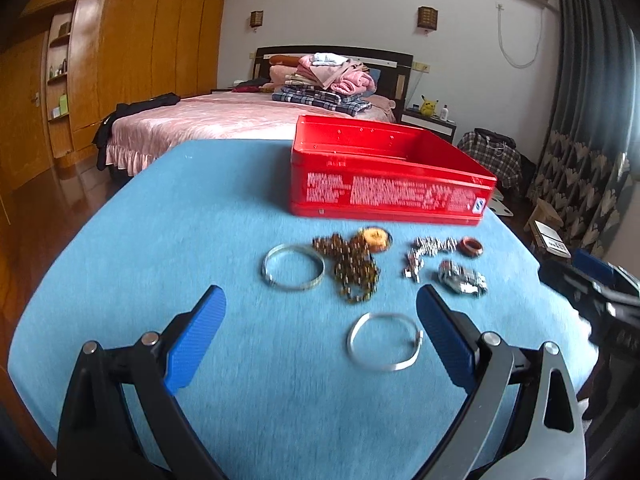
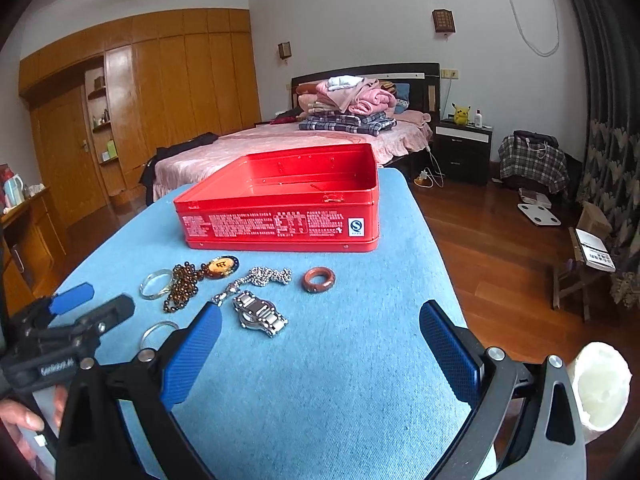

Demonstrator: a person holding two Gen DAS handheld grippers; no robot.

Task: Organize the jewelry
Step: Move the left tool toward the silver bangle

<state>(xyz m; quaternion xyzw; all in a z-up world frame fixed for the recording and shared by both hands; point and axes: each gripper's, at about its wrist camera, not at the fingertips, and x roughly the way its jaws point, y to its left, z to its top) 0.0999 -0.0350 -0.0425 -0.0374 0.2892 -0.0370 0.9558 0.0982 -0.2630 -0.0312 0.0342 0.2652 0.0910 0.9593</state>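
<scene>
Left wrist view shows the jewelry spread on the blue-covered table (image 1: 160, 240) in front of an open red tin box (image 1: 384, 178). A silver bangle (image 1: 293, 267) lies to the left, touching or just beside a heap of brown beads (image 1: 354, 270) with a round amber pendant (image 1: 375, 239) at its top. Right of these lie a silver ball chain (image 1: 428, 254), a reddish-brown ring (image 1: 470, 247) and a metal wristwatch (image 1: 462, 278). A second silver bangle (image 1: 384, 342) lies nearest, between the blue pads of the left hand-held gripper (image 1: 320, 336), whose jaws stand wide apart and hold nothing. In the right wrist view, the right hand-held gripper (image 2: 320, 344) is likewise spread wide and empty above the cloth, the wristwatch just beyond its left pad. A bed (image 2: 280, 144) stands behind the table.
</scene>
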